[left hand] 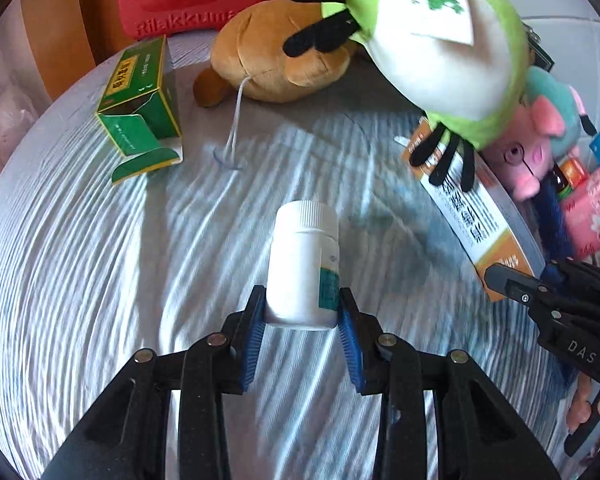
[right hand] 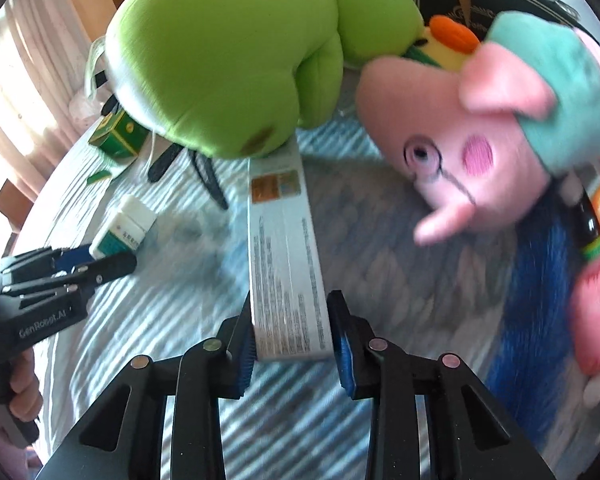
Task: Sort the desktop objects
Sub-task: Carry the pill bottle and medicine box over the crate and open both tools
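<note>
Pinches white pill bottle (left hand: 300, 256) low on its body between the blue pads of the left hand-held gripper (left hand: 302, 320), cap pointing away, over the middle of the striped bench (left hand: 100, 280). Judge as light, rigid, smooth plastic: apt to pivot or slip in a two-pad pinch, so grip best kept on the straight wall below the shoulder, not on the ribbed cap. Closes right hand-held gripper (right hand: 292, 340) across the near end of the long flat carton (right hand: 284, 240), pads seemingly touching both long edges. Lies flat on the bench, far end tucked under the green plush (right hand: 228, 60), pig plush (right hand: 480, 148) just beside. Expect thin, light card that dents under a hard squeeze. Expect drag from the plush resting on top, and sag or twist if lifted by one end only.
</note>
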Available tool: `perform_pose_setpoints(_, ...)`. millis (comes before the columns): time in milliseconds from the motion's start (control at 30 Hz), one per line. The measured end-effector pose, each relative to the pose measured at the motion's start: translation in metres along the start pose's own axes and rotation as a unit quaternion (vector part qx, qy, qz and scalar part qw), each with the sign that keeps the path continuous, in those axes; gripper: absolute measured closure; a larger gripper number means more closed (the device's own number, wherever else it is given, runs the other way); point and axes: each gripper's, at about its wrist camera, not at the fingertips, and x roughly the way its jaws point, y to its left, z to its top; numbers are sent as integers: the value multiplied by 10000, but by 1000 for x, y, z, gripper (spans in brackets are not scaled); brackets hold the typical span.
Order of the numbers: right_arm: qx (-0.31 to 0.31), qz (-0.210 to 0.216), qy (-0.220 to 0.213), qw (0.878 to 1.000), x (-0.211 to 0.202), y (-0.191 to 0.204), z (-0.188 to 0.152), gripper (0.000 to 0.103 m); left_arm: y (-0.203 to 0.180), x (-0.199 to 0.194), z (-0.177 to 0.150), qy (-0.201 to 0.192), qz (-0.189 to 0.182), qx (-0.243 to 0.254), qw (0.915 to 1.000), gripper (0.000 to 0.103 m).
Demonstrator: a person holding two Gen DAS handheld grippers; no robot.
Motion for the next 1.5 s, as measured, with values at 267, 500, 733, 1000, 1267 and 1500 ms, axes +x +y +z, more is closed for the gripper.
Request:
perform_pose_setpoints(267,63,10,-7,10000,-16,6,-20,69,-20,-11,-7,-89,130,184,9997,69)
perform_pose_setpoints(500,51,-158,-326,9993,-31,14,-14,73,-32,-47,-5,-554,283,302,9976,69)
perform_pose_setpoints(733,34,-172,-1048,9943,-99,30,-22,74,-55,-103,-18,-1110,165,485,9925,69)
perform_pose_setpoints(1000,140,-412,-1898,9809,-186,31,-39,74,-84,-170,-33,-1779,-5,734,9813,69)
perform_pose_setpoints(1267,146,-748,-2708,9596,-268,32,-61,74,-122,-229,-42,-2370,-100,929,9670,69)
perform_pose_setpoints(1500,230,-1018,-3480,9317,-349,32,-94,74,-158,-268,-50,-2767,-238,1114,9542,69)
